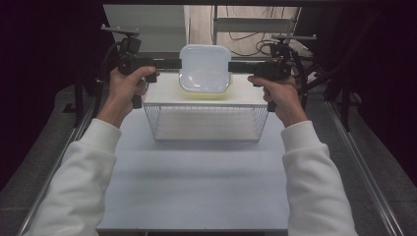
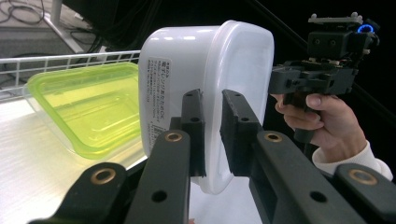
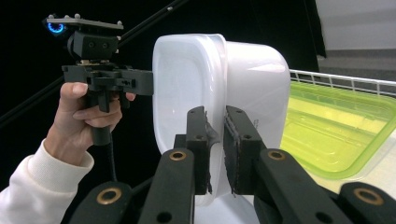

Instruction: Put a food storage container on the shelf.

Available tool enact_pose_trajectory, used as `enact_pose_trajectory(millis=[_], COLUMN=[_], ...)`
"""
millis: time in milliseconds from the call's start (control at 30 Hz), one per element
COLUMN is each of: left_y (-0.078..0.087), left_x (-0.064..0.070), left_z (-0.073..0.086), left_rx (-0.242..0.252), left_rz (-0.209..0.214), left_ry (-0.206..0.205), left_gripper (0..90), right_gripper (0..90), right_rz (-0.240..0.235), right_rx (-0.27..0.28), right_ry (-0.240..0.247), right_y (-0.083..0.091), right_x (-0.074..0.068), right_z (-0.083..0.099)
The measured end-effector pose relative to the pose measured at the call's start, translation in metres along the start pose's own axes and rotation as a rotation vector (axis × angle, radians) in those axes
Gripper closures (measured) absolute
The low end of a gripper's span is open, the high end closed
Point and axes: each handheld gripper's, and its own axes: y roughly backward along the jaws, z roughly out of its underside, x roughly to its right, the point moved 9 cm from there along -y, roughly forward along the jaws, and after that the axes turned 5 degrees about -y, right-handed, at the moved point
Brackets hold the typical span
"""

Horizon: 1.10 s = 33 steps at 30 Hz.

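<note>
White lidded container (image 1: 205, 68): left gripper (image 2: 212, 135) and right gripper (image 3: 215, 149) are each clamping its rim, green tray (image 2: 88, 105) lying beyond.

White sleeves (image 1: 83, 177); black grippers with brass-ringed fingers (image 2: 194, 126)

A white table (image 1: 196, 191) carries a wire basket (image 1: 206, 123).

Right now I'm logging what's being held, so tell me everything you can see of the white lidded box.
The white box is a rounded, square, glossy plastic container with its lid on and a printed label on its base. It is held in the air, tipped on edge so the lid faces the person, above a green container on a white shelf. The left gripper and right gripper each clamp its lid rim from opposite sides.
</note>
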Motion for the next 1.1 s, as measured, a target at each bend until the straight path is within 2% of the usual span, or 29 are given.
enact_pose_trajectory(millis=[67, 167, 200, 300, 467, 700, 900, 1100], left_y=[-0.005, -0.014, -0.015, -0.019, -0.023, -0.027, -0.028, -0.031], left_x=[-0.009, -0.027, -0.029, -0.038, -0.050, -0.059, -0.062, -0.065], left_z=[-0.002, -0.008, -0.009, -0.012, -0.015, -0.015, -0.015, -0.015], left_rx=[-0.001, -0.001, 0.003, 0.001, -0.003, -0.014, -0.019, -0.018], left_rz=[0.005, 0.015, 0.019, 0.039, 0.041, 0.044, 0.033, 0.039], left_ry=[0.024, 0.085, 0.091, 0.117, 0.162, 0.216, 0.234, 0.250], left_gripper=[80.3, 80.1, 80.1, 80.3, 80.4, 80.8, 80.8, 80.8], right_gripper=[79.9, 79.7, 79.7, 79.7, 79.8, 79.7, 79.7, 79.7], right_rz=[0.004, 0.015, 0.017, 0.010, 0.015, 0.023, 0.020, 0.018], right_rx=[-0.006, -0.014, -0.018, -0.023, -0.035, -0.038, -0.039, -0.034], right_ry=[-0.016, -0.051, -0.069, -0.083, -0.127, -0.220, -0.259, -0.281], right_y=[-0.004, -0.011, -0.014, -0.018, -0.026, -0.034, -0.037, -0.037], right_x=[0.007, 0.019, 0.024, 0.032, 0.044, 0.057, 0.059, 0.063], right_z=[-0.003, -0.007, -0.010, -0.015, -0.022, -0.026, -0.024, -0.025])
